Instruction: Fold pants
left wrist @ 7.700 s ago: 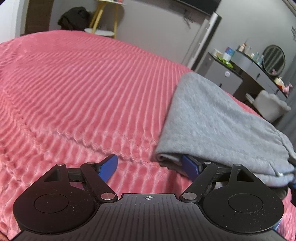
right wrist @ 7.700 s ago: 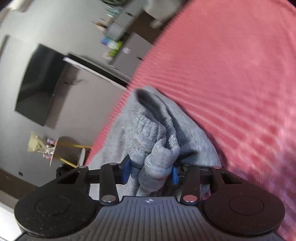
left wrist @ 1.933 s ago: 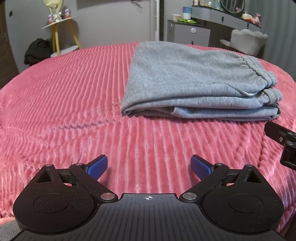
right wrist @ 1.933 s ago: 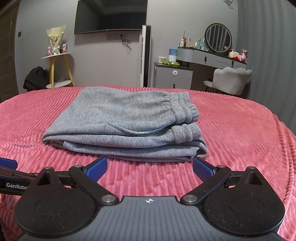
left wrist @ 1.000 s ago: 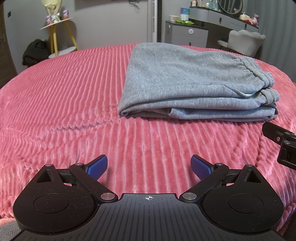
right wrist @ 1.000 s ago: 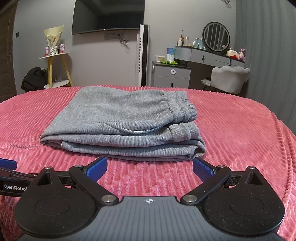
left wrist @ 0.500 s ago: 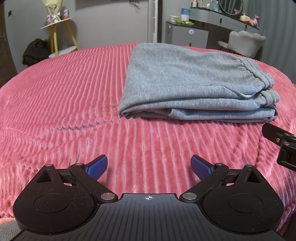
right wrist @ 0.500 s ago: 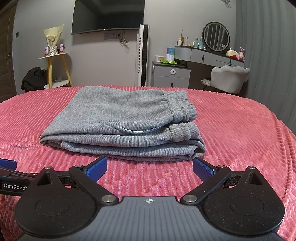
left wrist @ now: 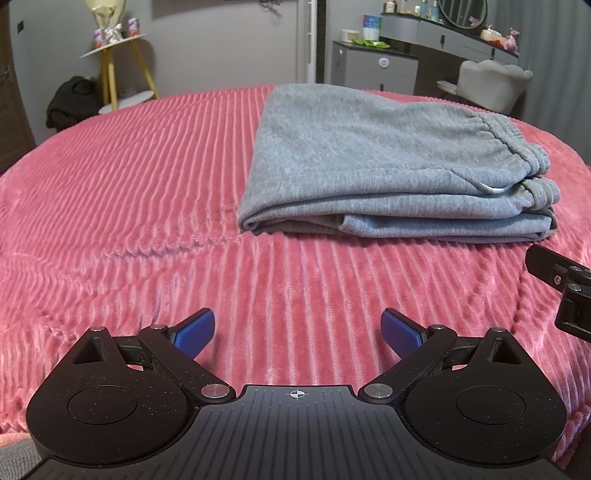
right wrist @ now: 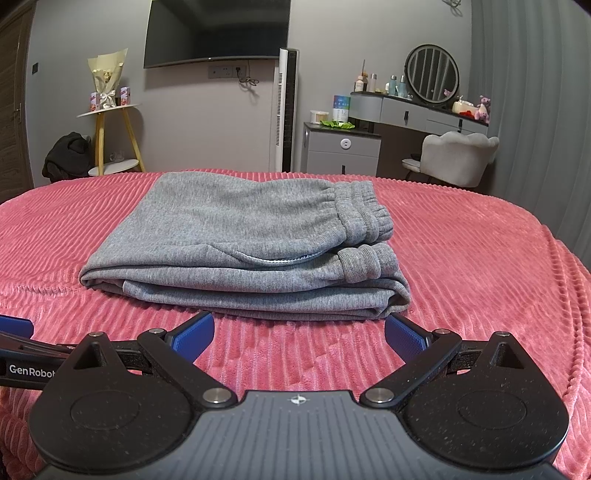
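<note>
Pink ribbed bedding (right wrist: 461, 258) fills the lower half of both wrist views, with a grey bedroom behind it: a wall-mounted television (right wrist: 216, 31), a dressing table (right wrist: 417, 110) with a round mirror, a pale chair (right wrist: 458, 157) and a yellow-legged side table (right wrist: 110, 136). On the bedspread lie the grey pants (right wrist: 240, 240), already folded into a compact stack of layers, the elastic waistband and a cuff lying together at the right end and the closed fold at the left. Both tools sit back from the stack, near its front edge but not touching it. The left gripper (left wrist: 297, 332) has its jaws spread wide with only bedding between its blue pads (left wrist: 195, 332); the right gripper (right wrist: 299, 334) is likewise spread wide and holds nothing. The folding looks essentially complete, so what remains, as I judge it, is tidying and leaving. To finish well, keep both tools clear of the soft knit so no layer is dragged askew; if any squaring-up is wanted, nudge the front edge with a flat pad rather than pinching it, since the top layer would slide easily over the ones beneath.
</note>
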Demonstrator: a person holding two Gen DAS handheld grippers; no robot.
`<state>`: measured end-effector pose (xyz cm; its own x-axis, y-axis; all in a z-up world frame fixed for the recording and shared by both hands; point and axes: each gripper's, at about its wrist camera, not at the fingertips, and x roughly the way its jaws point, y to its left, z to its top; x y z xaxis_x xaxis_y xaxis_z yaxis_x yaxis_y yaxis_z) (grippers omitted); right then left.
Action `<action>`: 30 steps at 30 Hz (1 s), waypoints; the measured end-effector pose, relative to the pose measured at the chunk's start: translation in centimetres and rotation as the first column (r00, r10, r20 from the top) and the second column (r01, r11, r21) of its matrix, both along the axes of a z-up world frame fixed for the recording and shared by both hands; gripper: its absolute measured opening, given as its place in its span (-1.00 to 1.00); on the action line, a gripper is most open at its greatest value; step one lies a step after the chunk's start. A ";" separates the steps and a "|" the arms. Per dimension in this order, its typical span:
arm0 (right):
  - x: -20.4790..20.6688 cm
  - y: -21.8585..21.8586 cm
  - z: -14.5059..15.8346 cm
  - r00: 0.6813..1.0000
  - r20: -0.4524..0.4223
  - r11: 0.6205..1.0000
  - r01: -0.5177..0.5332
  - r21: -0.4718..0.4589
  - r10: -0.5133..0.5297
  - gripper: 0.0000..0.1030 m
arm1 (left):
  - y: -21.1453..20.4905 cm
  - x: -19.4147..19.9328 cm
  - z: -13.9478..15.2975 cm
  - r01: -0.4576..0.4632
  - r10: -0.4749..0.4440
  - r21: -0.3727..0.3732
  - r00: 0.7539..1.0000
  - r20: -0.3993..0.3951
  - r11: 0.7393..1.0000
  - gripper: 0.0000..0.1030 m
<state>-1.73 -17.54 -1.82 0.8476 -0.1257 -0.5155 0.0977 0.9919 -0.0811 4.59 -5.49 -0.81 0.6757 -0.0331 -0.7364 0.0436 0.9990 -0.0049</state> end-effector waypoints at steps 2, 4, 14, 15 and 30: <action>0.0 0.1 0.0 1.000 -0.001 1.000 0.001 -0.001 -0.001 0.92 | 0.0 0.0 0.0 0.001 -0.001 -0.002 1.000 0.001 1.000 0.93; -0.1 0.0 0.0 1.000 0.000 1.000 0.001 -0.002 -0.001 0.92 | 0.0 0.0 0.0 0.001 -0.001 -0.003 1.000 0.000 1.000 0.93; 0.1 0.2 0.0 1.000 -0.009 1.000 0.002 -0.008 -0.002 0.92 | 0.0 0.0 0.0 0.000 0.000 -0.005 1.000 -0.001 1.000 0.93; 0.1 0.2 0.0 1.000 -0.010 1.000 0.002 -0.008 -0.002 0.92 | 0.0 0.0 0.0 0.001 -0.001 -0.005 1.000 -0.001 1.000 0.93; 0.3 0.0 -0.2 1.000 -0.020 1.000 0.001 -0.005 -0.001 0.92 | 0.0 0.0 -0.2 0.011 -0.011 -0.029 1.000 -0.001 1.000 0.93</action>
<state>-1.46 -17.52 -2.06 0.8371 -0.1291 -0.5317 0.0971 0.9914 -0.0878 4.61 -5.47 -0.98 0.6746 -0.0615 -0.7356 0.0542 0.9980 -0.0338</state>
